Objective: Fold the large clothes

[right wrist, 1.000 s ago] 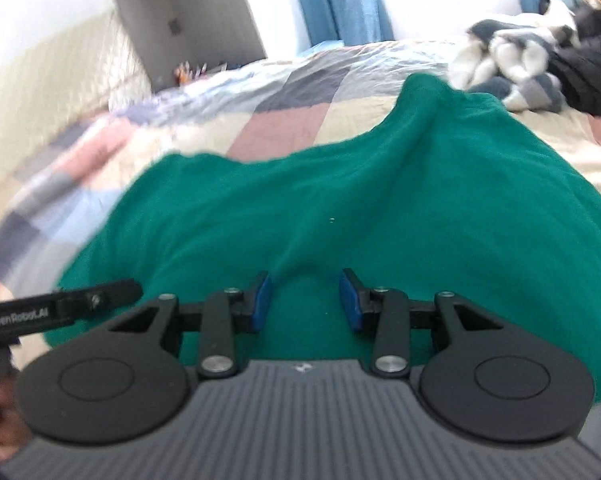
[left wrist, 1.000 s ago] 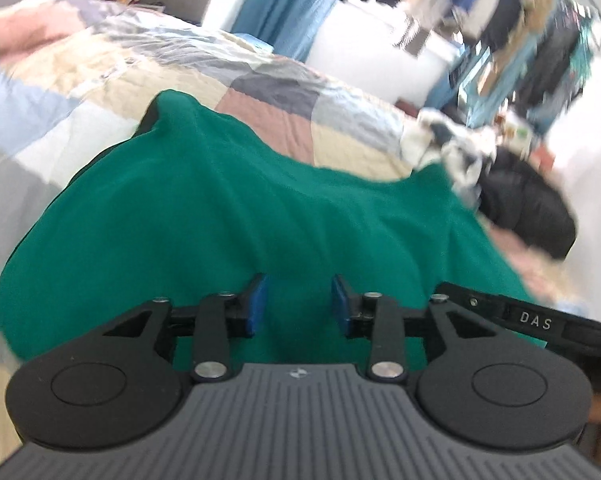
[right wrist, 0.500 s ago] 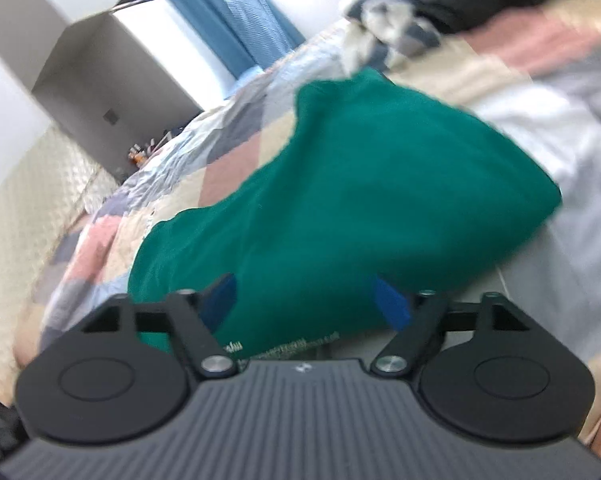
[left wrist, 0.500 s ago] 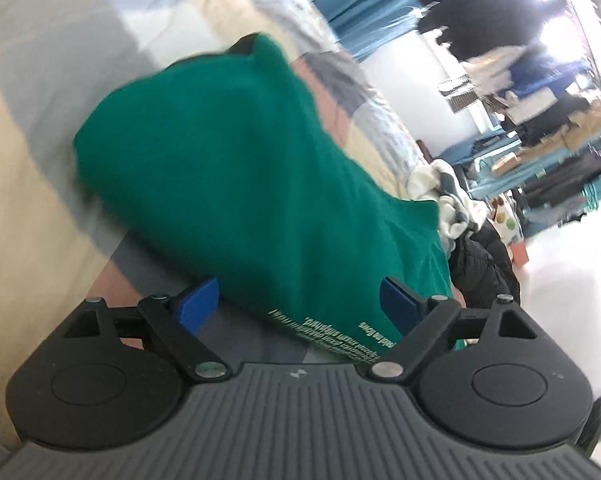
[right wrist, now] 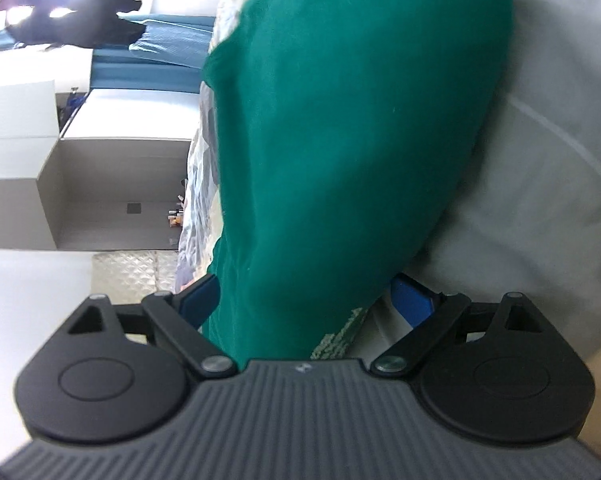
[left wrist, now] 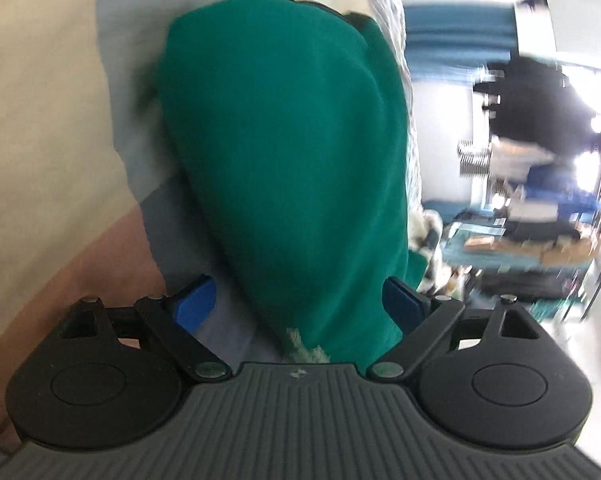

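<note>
In the left wrist view, the left gripper (left wrist: 296, 304) has its jaws spread wide. One blue pad (left wrist: 196, 300) sits at the lower left of the frame and the other at the lower right. They hold nothing. The green garment (left wrist: 284, 152) runs up the middle of the frame between the two pads. Its near end, with pale printing on it, lies right by the gripper body at the bottom centre. The picture is tipped on its side and a bit blurry. The garment lies on the bed quilt (left wrist: 44, 120), which fills the left side of the frame with cream, grey and pink patches. On the right side of the frame there is a blue curtain (left wrist: 456, 44) and a blurry dark shape near a bright window.

In the right wrist view, the right gripper (right wrist: 312, 300) also has its jaws spread wide, and they hold nothing. The blue pad on the right (right wrist: 412, 304) is just beside the edge of the green garment (right wrist: 352, 128). The other pad touches, or nearly touches, the garment's left edge. The garment fills the middle of the frame from bottom to top. Its printed hem sits low in the centre. The pale grey quilt (right wrist: 540, 200) fills the right side. At the left of the frame are a white cupboard (right wrist: 60, 168) and a blue curtain (right wrist: 156, 56) above it.
</note>
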The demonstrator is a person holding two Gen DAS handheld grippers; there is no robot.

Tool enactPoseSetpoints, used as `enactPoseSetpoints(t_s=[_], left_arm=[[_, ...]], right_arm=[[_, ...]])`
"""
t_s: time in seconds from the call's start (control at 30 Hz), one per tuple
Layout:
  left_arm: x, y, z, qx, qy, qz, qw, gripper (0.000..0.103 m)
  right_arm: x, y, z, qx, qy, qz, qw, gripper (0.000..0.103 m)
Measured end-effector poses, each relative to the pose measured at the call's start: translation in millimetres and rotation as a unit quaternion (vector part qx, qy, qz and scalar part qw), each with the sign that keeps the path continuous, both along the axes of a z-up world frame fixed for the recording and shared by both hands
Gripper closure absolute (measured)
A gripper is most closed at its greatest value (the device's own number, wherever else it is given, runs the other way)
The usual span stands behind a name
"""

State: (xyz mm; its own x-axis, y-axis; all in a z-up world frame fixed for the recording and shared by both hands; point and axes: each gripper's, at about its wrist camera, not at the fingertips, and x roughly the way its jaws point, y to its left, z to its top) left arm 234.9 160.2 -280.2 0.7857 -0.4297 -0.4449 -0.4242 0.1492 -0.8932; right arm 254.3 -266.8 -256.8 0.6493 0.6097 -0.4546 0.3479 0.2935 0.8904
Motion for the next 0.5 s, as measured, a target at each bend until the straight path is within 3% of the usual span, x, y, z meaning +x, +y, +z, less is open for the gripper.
enactPoseSetpoints(t_s=[0.1,0.17,0.33,0.4,0.5], left_arm=[[3.3,3.1,-9.4,-0.042,-0.031,0.020,0.9985,0.011],[7.0,3.2,-14.2,-0.051,-0.029,0.027,0.9979,0.012],[12.0,7.0,-24.1,-0.055,-0.017,0.059,0.9966,0.013],[13.6,8.8,-23.6,-0.048,-0.013,0.067,0.9965,0.019],[14.9,13.0,-25.1,-0.041,-0.007,0.079,0.9960,0.027]], right_arm=[[8.9,7.7,-3.7,-0.001,0.001,0.002,1.000,0.007],[13.8,15.4,-5.2,-0.010,-0.001,0.017,1.000,0.007],[15.4,13.7,-4.4,-0.024,-0.001,-0.004,1.000,0.008],[11.5,9.3,0.6,-0.044,-0.010,-0.027,0.999,0.009],[3.5,0.2,-2.4,-0.046,-0.008,-0.070,0.996,0.021]])
